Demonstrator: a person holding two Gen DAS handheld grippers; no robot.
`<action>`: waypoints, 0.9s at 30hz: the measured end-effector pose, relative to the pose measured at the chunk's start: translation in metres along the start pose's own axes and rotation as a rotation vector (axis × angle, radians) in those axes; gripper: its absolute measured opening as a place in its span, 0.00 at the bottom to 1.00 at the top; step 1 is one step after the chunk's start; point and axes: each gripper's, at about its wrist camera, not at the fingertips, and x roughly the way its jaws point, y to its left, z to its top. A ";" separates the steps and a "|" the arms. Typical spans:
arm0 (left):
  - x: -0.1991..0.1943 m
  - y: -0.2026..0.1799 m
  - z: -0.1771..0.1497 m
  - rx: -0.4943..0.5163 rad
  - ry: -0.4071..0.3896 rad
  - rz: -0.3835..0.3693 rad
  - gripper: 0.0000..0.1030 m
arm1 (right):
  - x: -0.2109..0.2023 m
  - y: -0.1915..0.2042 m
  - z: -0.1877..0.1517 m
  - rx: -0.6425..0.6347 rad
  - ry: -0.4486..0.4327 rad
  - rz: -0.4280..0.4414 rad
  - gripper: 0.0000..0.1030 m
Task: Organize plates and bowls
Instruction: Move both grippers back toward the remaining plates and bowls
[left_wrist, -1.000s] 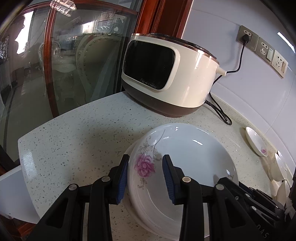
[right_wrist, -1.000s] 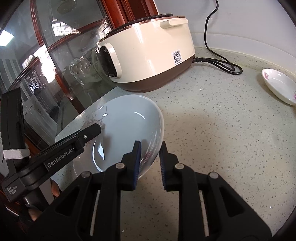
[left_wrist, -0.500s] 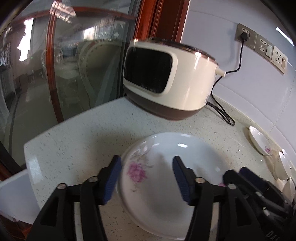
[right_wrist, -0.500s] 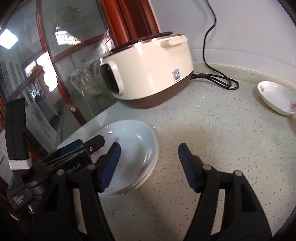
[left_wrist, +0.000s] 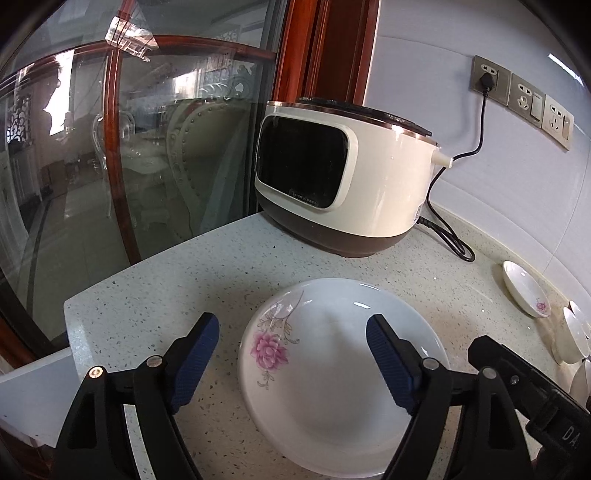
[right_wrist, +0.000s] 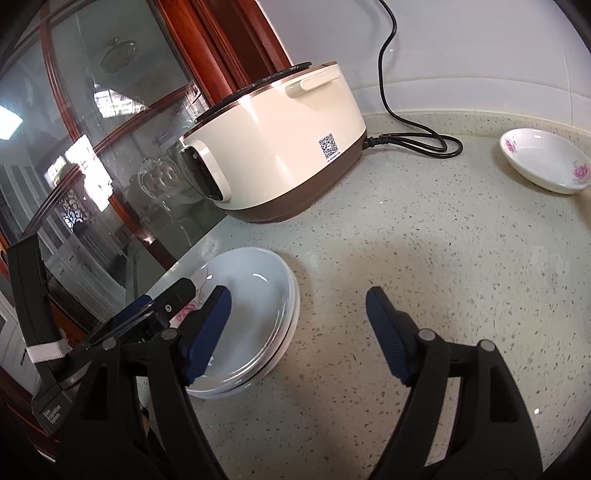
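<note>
A stack of white deep plates with a pink flower (left_wrist: 332, 373) lies on the speckled counter near its left corner; it also shows in the right wrist view (right_wrist: 251, 317). My left gripper (left_wrist: 293, 360) is open above the stack's near rim, touching nothing. My right gripper (right_wrist: 299, 332) is open, its left finger over the stack's right edge and its right finger over bare counter. A small flowered dish (right_wrist: 545, 164) sits at the far right; it also shows in the left wrist view (left_wrist: 524, 288).
A cream and brown rice cooker (left_wrist: 340, 184) stands at the back with its black cord (right_wrist: 413, 142) running to a wall socket (left_wrist: 485, 79). More white dishes (left_wrist: 576, 336) stand at the right edge. A glass partition (left_wrist: 110, 166) borders the counter's left edge.
Both grippers opened, let go of the top plate and drew back and up. The plate now rests on the stack.
</note>
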 end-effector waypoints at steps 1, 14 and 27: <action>0.001 0.000 0.000 0.000 -0.001 0.000 0.80 | -0.002 0.000 0.000 -0.010 -0.011 -0.010 0.81; -0.011 -0.027 -0.002 0.060 -0.039 -0.026 0.82 | -0.024 -0.008 0.014 -0.085 -0.056 -0.204 0.88; -0.019 -0.095 0.004 0.207 -0.092 -0.077 0.84 | -0.044 -0.081 0.033 0.182 -0.032 -0.329 0.88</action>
